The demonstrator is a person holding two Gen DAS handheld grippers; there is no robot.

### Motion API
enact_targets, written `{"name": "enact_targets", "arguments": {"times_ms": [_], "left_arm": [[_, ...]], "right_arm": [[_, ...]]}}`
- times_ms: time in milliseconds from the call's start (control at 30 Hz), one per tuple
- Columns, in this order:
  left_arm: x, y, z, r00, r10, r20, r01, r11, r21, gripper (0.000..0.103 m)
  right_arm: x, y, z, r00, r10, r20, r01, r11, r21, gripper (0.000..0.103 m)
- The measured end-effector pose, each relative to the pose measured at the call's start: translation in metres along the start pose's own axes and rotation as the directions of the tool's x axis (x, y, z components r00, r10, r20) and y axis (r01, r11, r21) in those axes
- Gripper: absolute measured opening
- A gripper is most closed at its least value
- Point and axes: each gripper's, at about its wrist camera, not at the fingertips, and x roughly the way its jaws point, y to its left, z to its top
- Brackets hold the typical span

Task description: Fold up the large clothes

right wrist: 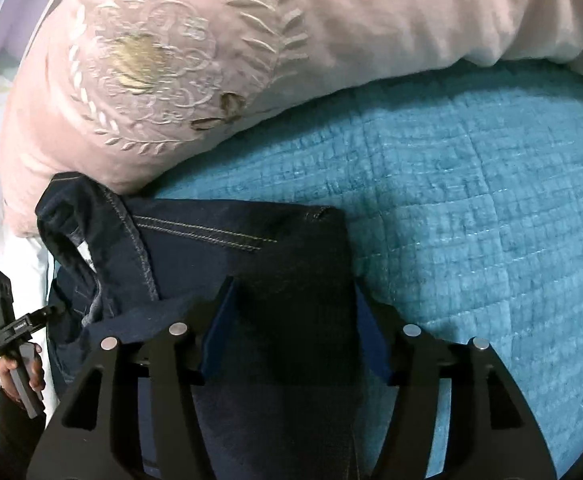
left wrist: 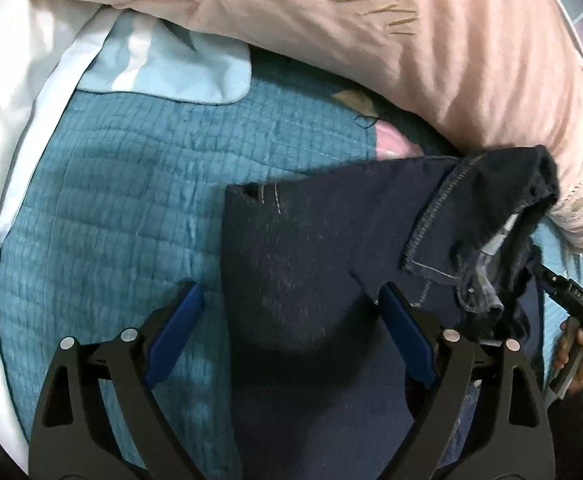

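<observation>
- Dark jeans (left wrist: 311,248) lie part-folded on the bed's blue quilt (left wrist: 111,200), against the pink pillow (right wrist: 251,60) at its head edge.
- Left tool (left wrist: 291,320) and right tool (right wrist: 291,312) are both spread wide over the denim, holding nothing.
- Next: pinch an edge and fold over.
- Pillow embroidery and the waistband tag are probably lettering, but unreadable.
</observation>
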Motion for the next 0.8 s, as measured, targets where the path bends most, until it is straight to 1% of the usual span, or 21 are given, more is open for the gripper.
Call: {"name": "enact_targets", "arguments": {"times_ms": [100, 167, 233, 333, 367, 433, 467, 500, 533, 567, 600, 633, 667, 700, 733, 767, 800], "left_arm": [[0.006, -0.009, 0.007, 1.0, 0.025, -0.003, -0.025, 1.0, 0.008, 0.09], [0.008, -0.015, 0.013, 0.999, 0.032, -0.001, -0.032, 0.999, 0.019, 0.09], [0.01, -0.024, 0.017, 0.999, 0.038, 0.002, -0.039, 0.999, 0.03, 0.089], [0.009, -0.038, 0.022, 0.999, 0.03, 0.015, -0.031, 0.999, 0.042, 0.089], [0.007, -0.041, 0.024, 1.0, 0.016, 0.024, -0.017, 0.999, 0.044, 0.089], [0.007, -0.046, 0.024, 0.999, 0.009, 0.031, -0.01, 0.999, 0.045, 0.089], [0.011, -0.052, 0.026, 0.999, 0.021, 0.026, -0.023, 0.998, 0.05, 0.086], [0.013, -0.055, 0.026, 0.998, 0.05, 0.031, -0.052, 0.997, 0.059, 0.078], [0.014, -0.055, 0.024, 0.997, 0.073, 0.032, -0.076, 0.994, 0.073, 0.075], [0.017, -0.06, 0.024, 0.994, 0.107, 0.032, -0.109, 0.989, 0.096, 0.07], [0.018, -0.065, 0.024, 0.992, 0.118, 0.038, -0.122, 0.987, 0.109, 0.069], [0.019, -0.068, 0.023, 0.992, 0.121, 0.04, -0.125, 0.986, 0.114, 0.067], [0.019, -0.072, 0.024, 0.991, 0.125, 0.042, -0.13, 0.984, 0.123, 0.064], [0.019, -0.075, 0.024, 0.991, 0.13, 0.044, -0.135, 0.982, 0.13, 0.06], [0.016, -0.076, 0.023, 0.992, 0.118, 0.044, -0.123, 0.983, 0.138, 0.043], [0.015, -0.079, 0.024, 0.994, 0.105, 0.039, -0.11, 0.984, 0.141, 0.036], [0.012, -0.081, 0.022, 0.994, 0.105, 0.04, -0.11, 0.983, 0.144, 0.03]], "right_arm": [[0.001, -0.003, 0.004, 1.0, 0.024, 0.012, -0.024, 1.0, 0.018, 0.058], [0.002, -0.002, 0.007, 1.0, 0.028, 0.013, -0.028, 0.999, 0.018, 0.06], [-0.001, -0.003, 0.009, 1.0, 0.028, 0.014, -0.028, 1.0, 0.012, 0.06], [-0.004, -0.004, 0.011, 0.998, 0.058, 0.027, -0.059, 0.998, 0.022, 0.06], [-0.007, -0.008, 0.012, 0.998, 0.064, 0.027, -0.065, 0.998, 0.028, 0.06], [-0.007, -0.012, 0.014, 0.997, 0.07, 0.029, -0.071, 0.997, 0.032, 0.06], [-0.007, -0.013, 0.014, 0.998, 0.062, 0.027, -0.063, 0.998, 0.025, 0.06], [-0.008, -0.013, 0.014, 0.998, 0.049, 0.028, -0.049, 0.999, 0.011, 0.06], [-0.008, -0.01, 0.014, 0.999, 0.028, 0.026, -0.028, 1.0, -0.012, 0.058], [-0.006, -0.004, 0.012, 1.0, -0.001, 0.026, 0.002, 0.999, -0.038, 0.052], [-0.004, 0.0, 0.01, 0.999, -0.029, 0.026, 0.03, 0.998, -0.058, 0.049], [-0.003, 0.002, 0.009, 0.999, -0.035, 0.027, 0.037, 0.997, -0.065, 0.044], [-0.005, 0.001, 0.009, 0.999, -0.041, 0.03, 0.043, 0.997, -0.068, 0.032], [-0.008, -0.002, 0.009, 0.998, -0.044, 0.036, 0.046, 0.997, -0.063, 0.026], [-0.012, -0.005, 0.009, 0.999, -0.03, 0.042, 0.032, 0.998, -0.055, 0.017], [-0.018, -0.009, 0.01, 0.999, -0.02, 0.048, 0.022, 0.999, -0.049, 0.014], [-0.021, -0.009, 0.009, 0.998, -0.02, 0.054, 0.023, 0.998, -0.058, 0.013]]}}
